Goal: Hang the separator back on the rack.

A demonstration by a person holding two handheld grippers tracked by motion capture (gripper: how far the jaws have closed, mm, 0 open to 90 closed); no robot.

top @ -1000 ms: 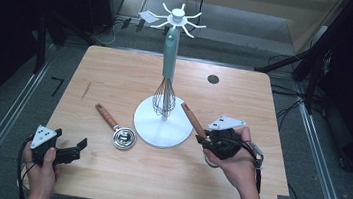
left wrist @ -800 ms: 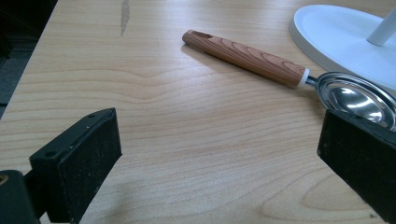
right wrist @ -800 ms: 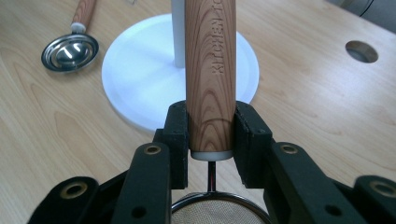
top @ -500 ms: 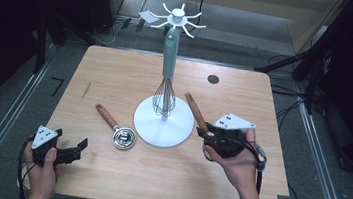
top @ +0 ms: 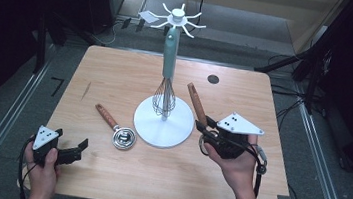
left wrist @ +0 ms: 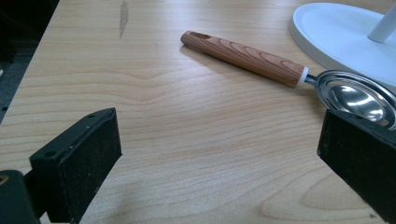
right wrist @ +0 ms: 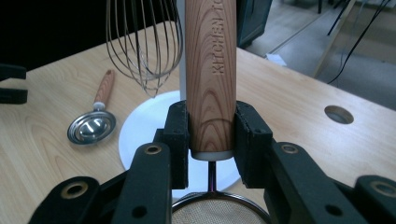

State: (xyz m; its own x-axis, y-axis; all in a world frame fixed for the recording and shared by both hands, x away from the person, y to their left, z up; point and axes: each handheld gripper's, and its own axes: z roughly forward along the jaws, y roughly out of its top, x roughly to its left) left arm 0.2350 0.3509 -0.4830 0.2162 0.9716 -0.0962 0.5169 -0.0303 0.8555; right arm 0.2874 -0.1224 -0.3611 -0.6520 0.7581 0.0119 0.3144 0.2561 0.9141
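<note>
My right gripper (top: 206, 129) is shut on the wooden handle (top: 195, 101) of a small strainer, just right of the white stand's round base (top: 147, 126). In the right gripper view the handle (right wrist: 211, 70) rises between the pads, and the mesh bowl (right wrist: 217, 211) hangs below the right gripper (right wrist: 211, 135). A wire whisk (top: 164, 98) with a teal handle hangs on the stand. A wooden-handled metal scoop (top: 113, 125) lies left of the base. My left gripper (top: 77, 149) rests open at the table's front left, with the scoop (left wrist: 243, 58) ahead of the left gripper (left wrist: 219, 163).
The stand's top carries several white hooks (top: 176, 16). A round cable hole (top: 213, 78) sits in the table's far right part. The wooden table (top: 117, 72) ends close behind my left hand. Dark equipment and cables surround the table on the floor.
My right hand has lifted the strainer a little, and its handle now points more steeply up beside the whisk. The left gripper has stayed put.
</note>
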